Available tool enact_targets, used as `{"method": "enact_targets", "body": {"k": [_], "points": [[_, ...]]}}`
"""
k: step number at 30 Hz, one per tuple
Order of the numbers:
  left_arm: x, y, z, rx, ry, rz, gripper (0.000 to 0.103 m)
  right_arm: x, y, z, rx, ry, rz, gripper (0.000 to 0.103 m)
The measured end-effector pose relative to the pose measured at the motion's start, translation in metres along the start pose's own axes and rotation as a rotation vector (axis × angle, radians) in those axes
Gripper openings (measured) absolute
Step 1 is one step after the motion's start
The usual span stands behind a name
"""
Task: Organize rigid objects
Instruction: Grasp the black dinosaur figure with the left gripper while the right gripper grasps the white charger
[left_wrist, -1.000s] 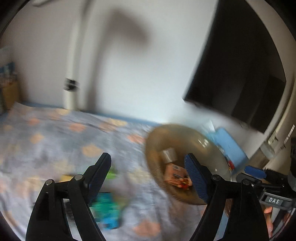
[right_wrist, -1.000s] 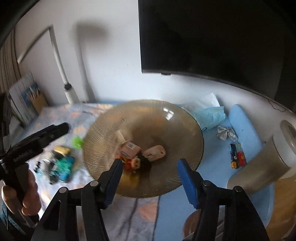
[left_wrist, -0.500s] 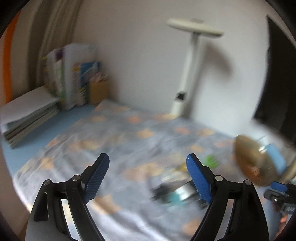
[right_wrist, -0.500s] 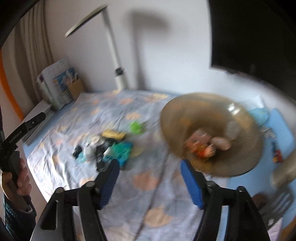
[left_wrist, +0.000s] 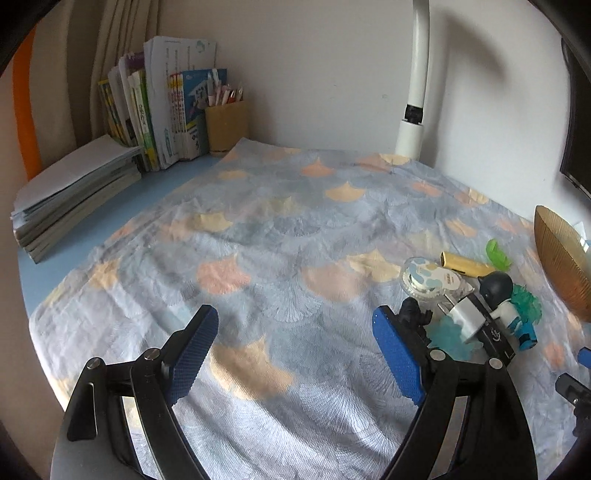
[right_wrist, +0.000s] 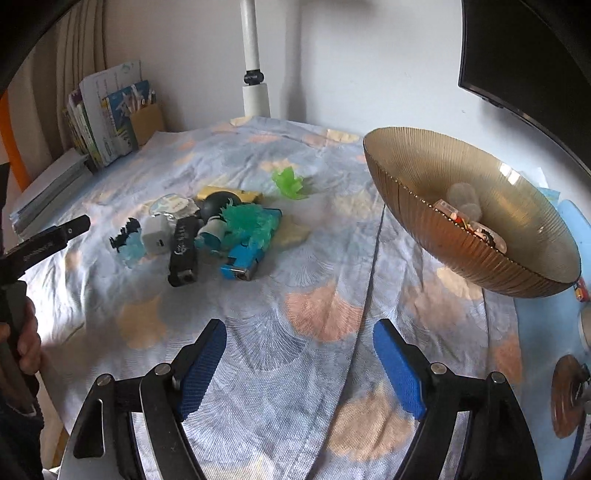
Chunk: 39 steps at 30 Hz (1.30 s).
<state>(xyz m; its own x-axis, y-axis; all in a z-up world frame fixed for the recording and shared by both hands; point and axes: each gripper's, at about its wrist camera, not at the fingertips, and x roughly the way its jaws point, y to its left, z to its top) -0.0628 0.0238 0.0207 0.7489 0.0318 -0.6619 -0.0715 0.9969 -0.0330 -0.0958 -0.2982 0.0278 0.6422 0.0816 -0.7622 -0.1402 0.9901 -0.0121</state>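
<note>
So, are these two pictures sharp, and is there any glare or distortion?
Left wrist view: sharp, fisheye bends the lamp post, dark corners. Right wrist view: sharp, window glare on the amber bowl, which looks stretched near the edge.

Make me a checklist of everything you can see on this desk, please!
Surface: patterned cloth over a blue desk, wrinkled.
Job's things: pile of small toys on the cloth; green leaf toy apart from it; ribbed bowl beside them, a few items inside.
Clutter: books, pencil holder, stacked papers.
Grippers: left gripper open, empty; right gripper opening, nothing between its fingers.
Cables: nothing seen.
Surroundings: white lamp post, dark screen, curtain.
</note>
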Motion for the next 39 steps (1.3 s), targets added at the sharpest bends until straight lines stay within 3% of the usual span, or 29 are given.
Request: {"method": "enact_targets", "body": {"k": [4,8,15,17,19,24,28,39], "points": [[0.0,-0.003,-0.001,0.026,0.016,-0.034,0.085,0.0,0.007,-0.001,-0.039,-0.005,-0.018,0.08],[0.001,-0.009,-0.003,0.069,0.044,-0.115,0.085,-0.005,0.006,-0.002,-0.031,-0.018,-0.034,0.08],[0.017,-0.01,0.005,0.037,0.173,-0.346,0.084,-0.011,0.008,0.007,-0.012,-0.028,-0.026,0.078],[0.022,-0.014,0.01,0.047,0.192,-0.387,0.081,-0.015,0.018,0.019,-0.027,-0.025,0.007,0.076],[0.027,-0.02,0.015,0.073,0.203,-0.419,0.069,-0.015,0.036,0.036,-0.073,0.0,0.044,0.068],[0.04,-0.034,0.015,0.141,0.232,-0.418,0.057,0.008,0.072,0.066,-0.136,0.062,0.126,0.048],[0.048,-0.03,0.016,0.11,0.265,-0.433,0.054,0.028,0.094,0.081,-0.15,0.079,0.199,0.045],[0.043,-0.005,0.025,0.078,0.228,-0.415,0.052,0.07,0.126,0.09,-0.22,0.161,0.24,0.029]]}}
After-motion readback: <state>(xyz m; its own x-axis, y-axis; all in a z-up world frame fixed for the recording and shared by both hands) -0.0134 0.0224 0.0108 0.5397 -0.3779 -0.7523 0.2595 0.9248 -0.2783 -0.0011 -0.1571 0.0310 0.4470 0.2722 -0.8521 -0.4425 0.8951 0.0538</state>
